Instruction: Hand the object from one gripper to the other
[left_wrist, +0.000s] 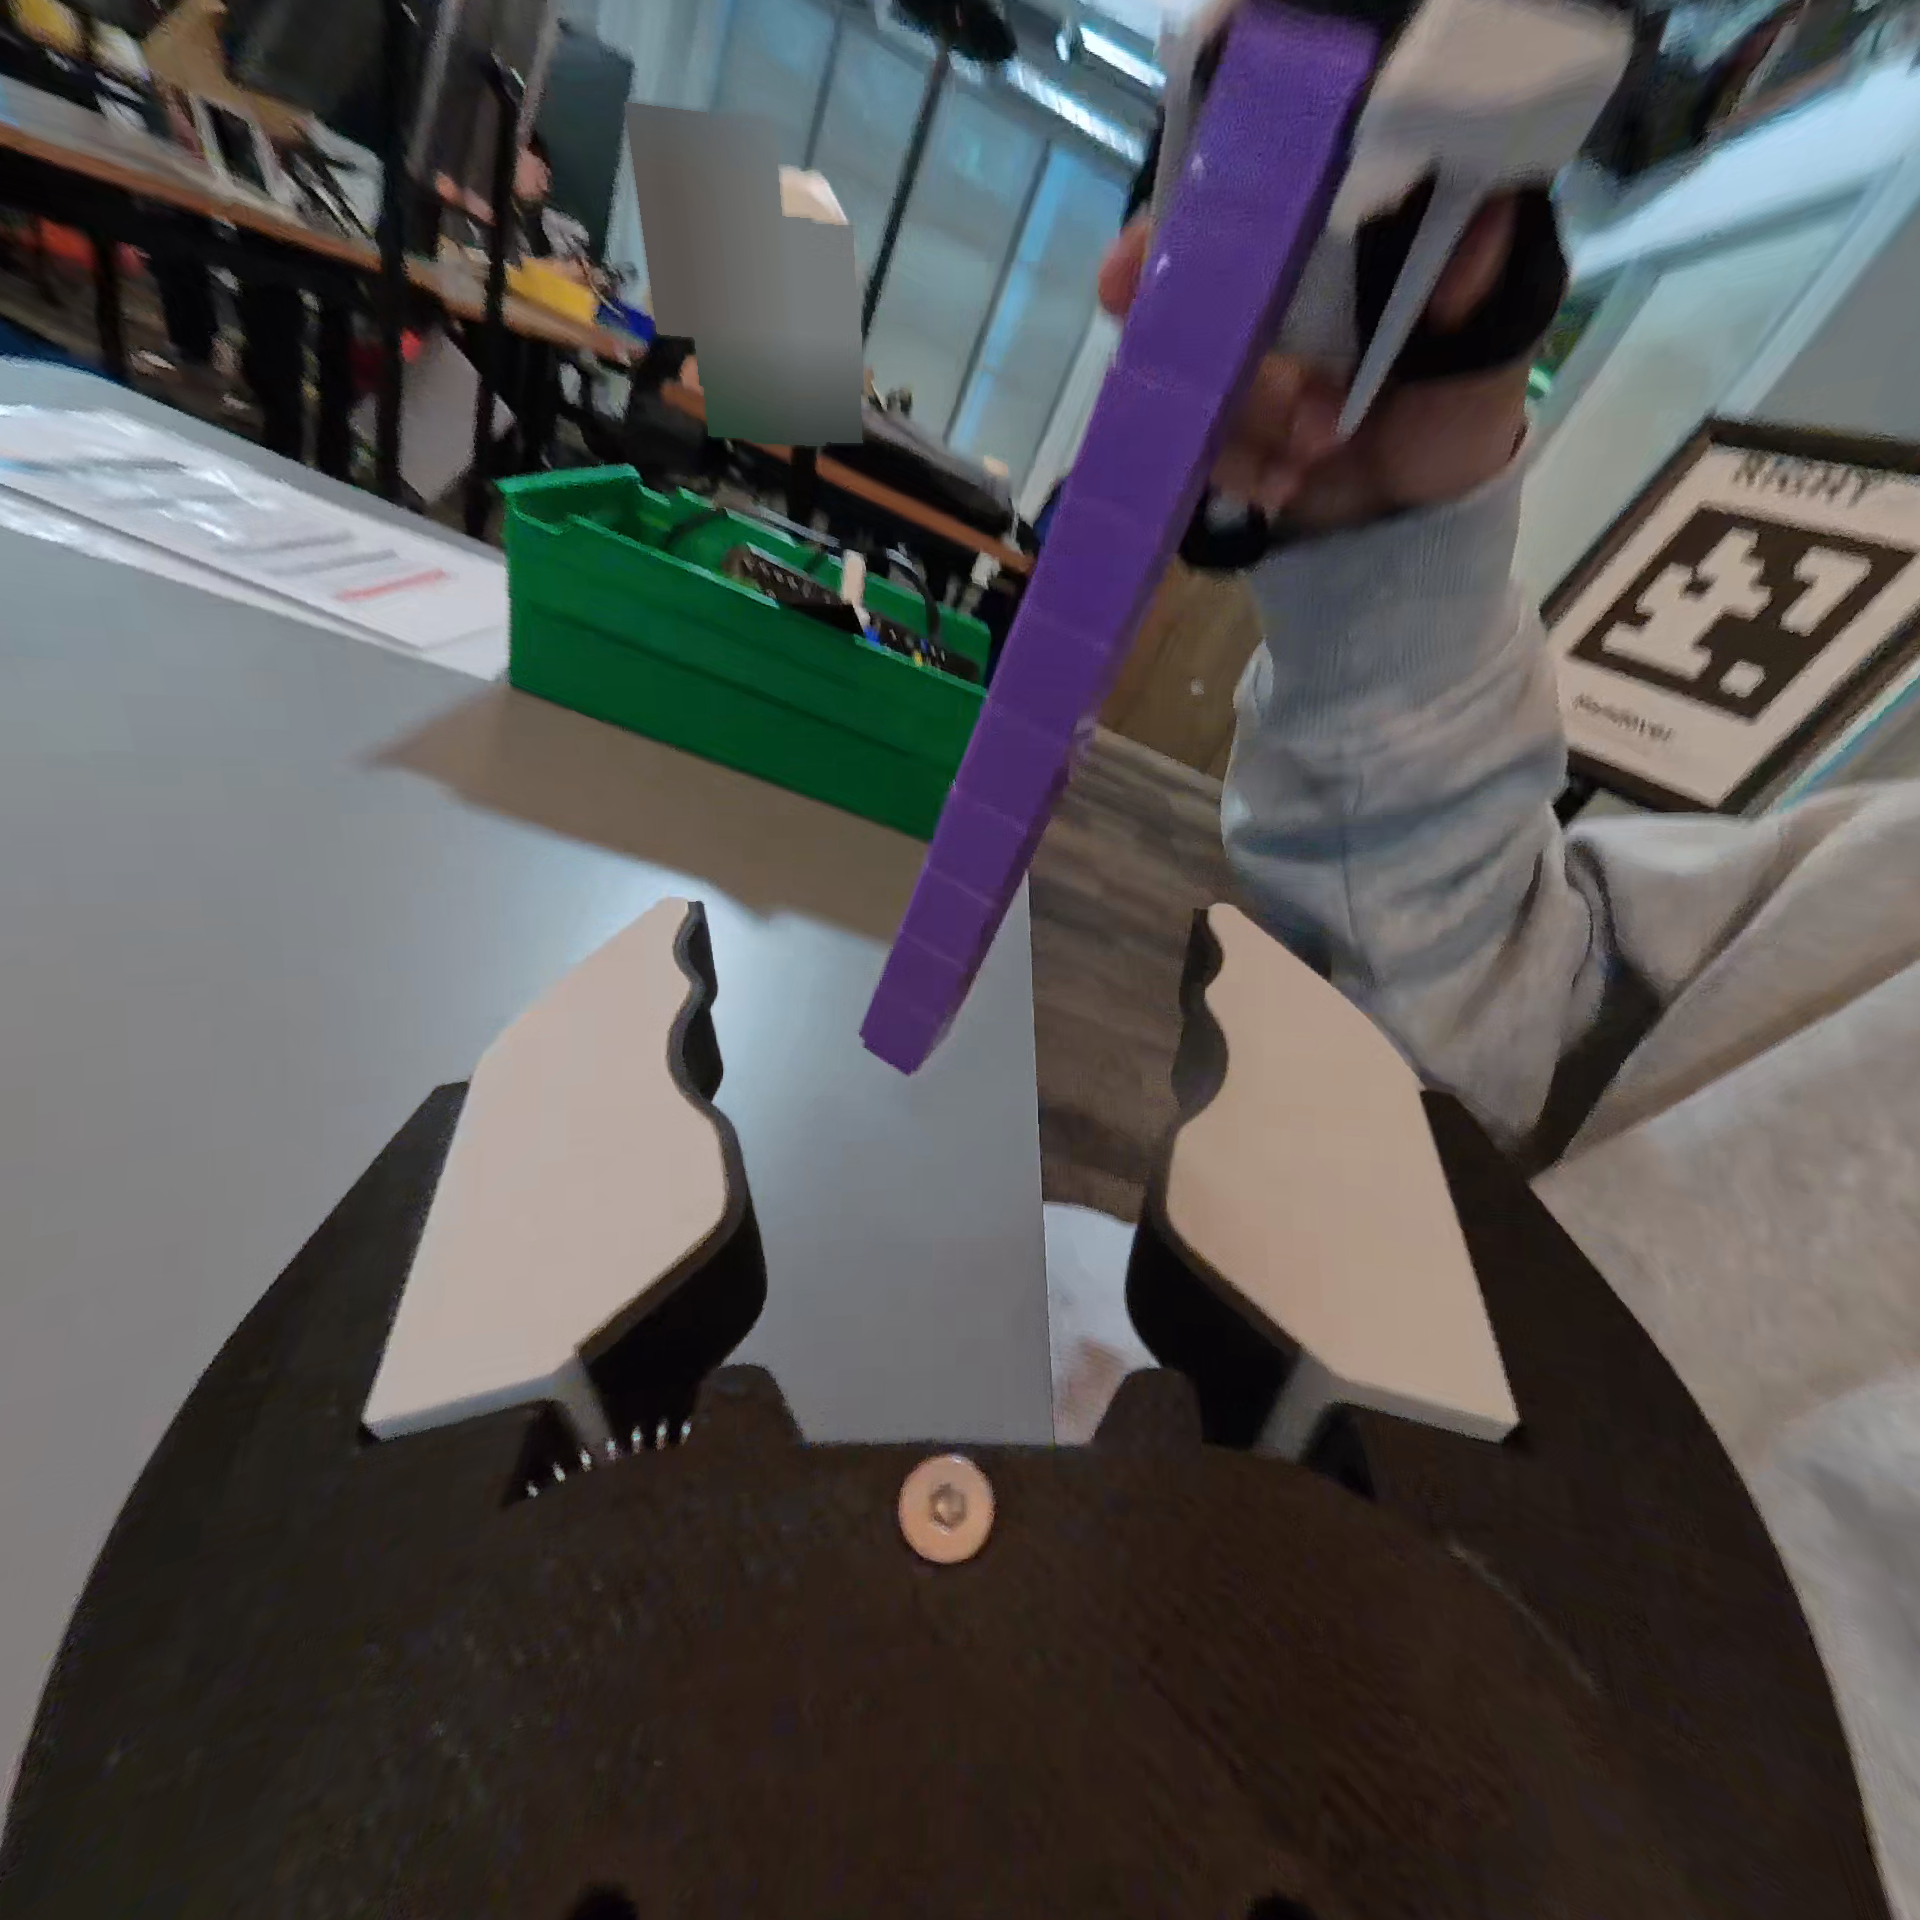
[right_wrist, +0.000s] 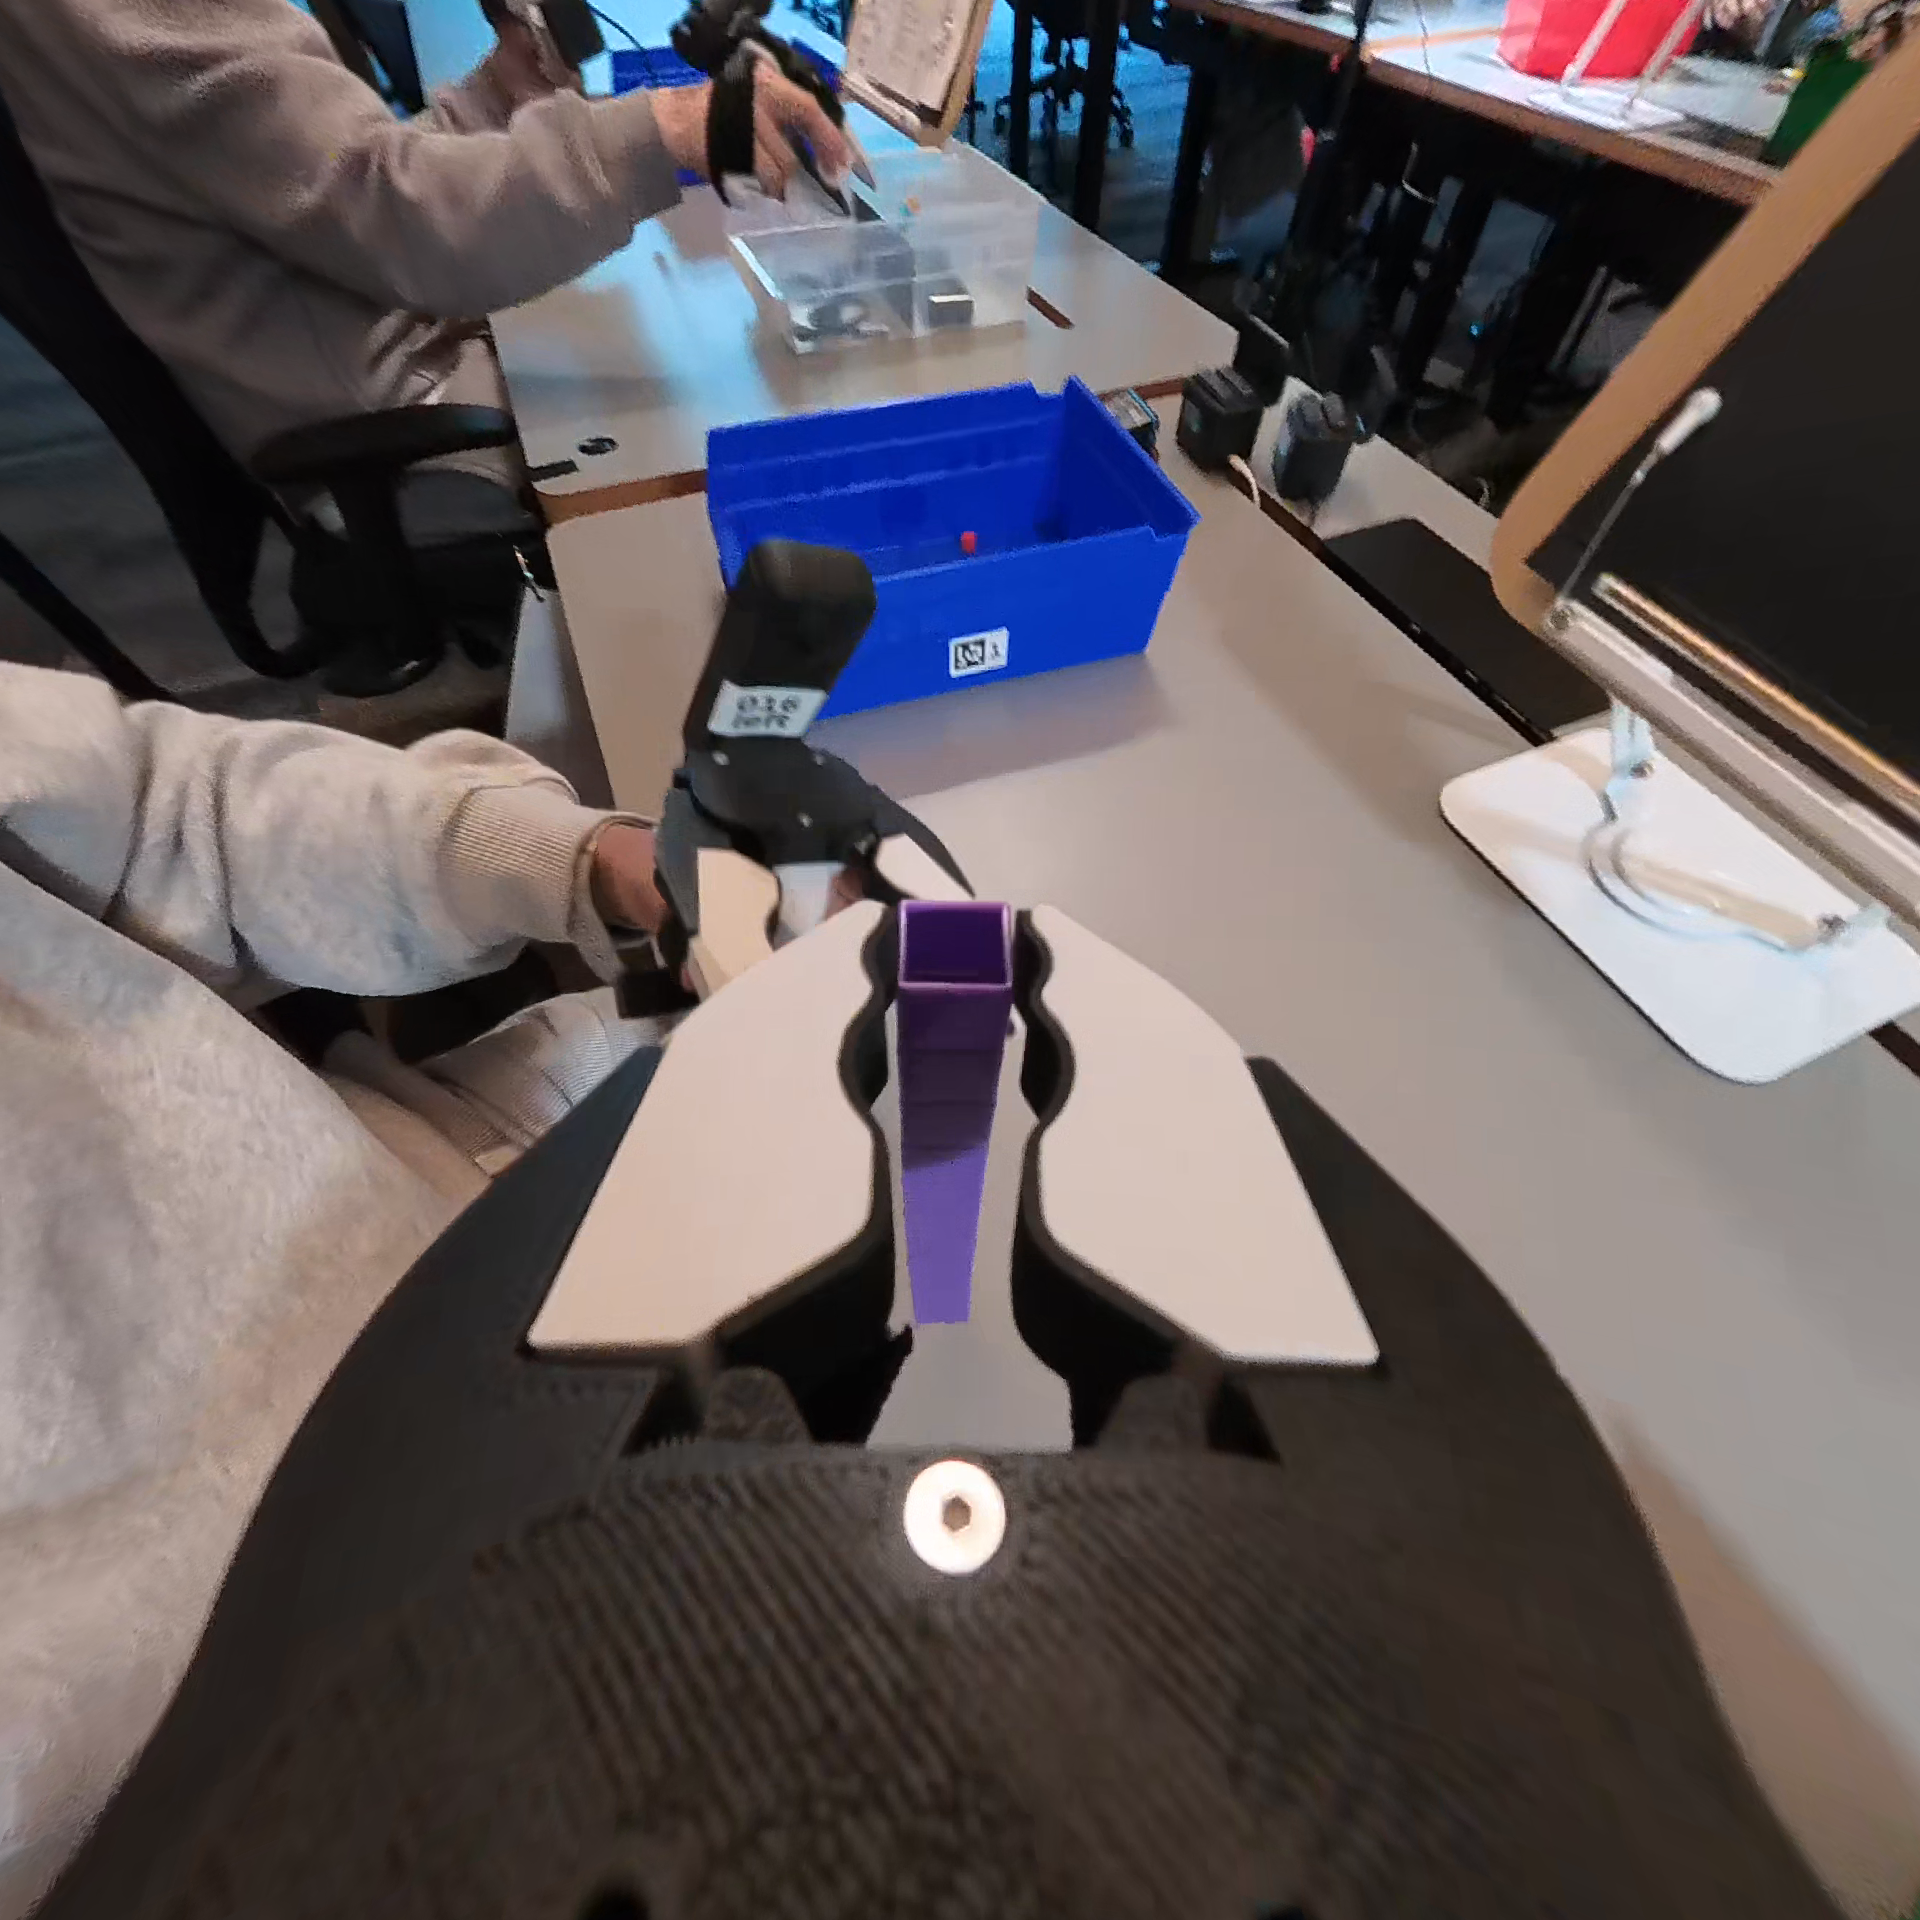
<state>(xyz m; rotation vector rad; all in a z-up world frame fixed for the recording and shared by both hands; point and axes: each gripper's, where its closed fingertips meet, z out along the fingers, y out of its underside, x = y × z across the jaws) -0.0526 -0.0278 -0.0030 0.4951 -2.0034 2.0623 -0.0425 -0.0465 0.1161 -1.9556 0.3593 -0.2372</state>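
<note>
A long purple square tube (left_wrist: 1091, 582) slants down from the upper right of the left wrist view. My right gripper (right_wrist: 954, 920) is shut on its upper part, with the tube (right_wrist: 948, 1101) running back between the fingers. In the left wrist view the right gripper's white fingers (left_wrist: 1455, 135) show at the top, held by a hand in a grey sleeve. My left gripper (left_wrist: 951, 920) is open and empty. The tube's lower end hangs between its fingertips without touching either one. The left gripper's black body (right_wrist: 769, 800) shows just beyond and left of my right fingertips.
A grey table (left_wrist: 208, 987) lies below. A green bin (left_wrist: 727, 675) stands at its far edge and a blue bin (right_wrist: 935, 540) farther along. A white-based stand with a board (right_wrist: 1662, 904) is on the right. Another person's arm (right_wrist: 364, 208) works at a clear box (right_wrist: 894, 260). There is about 12 cm between the tips of the two grippers.
</note>
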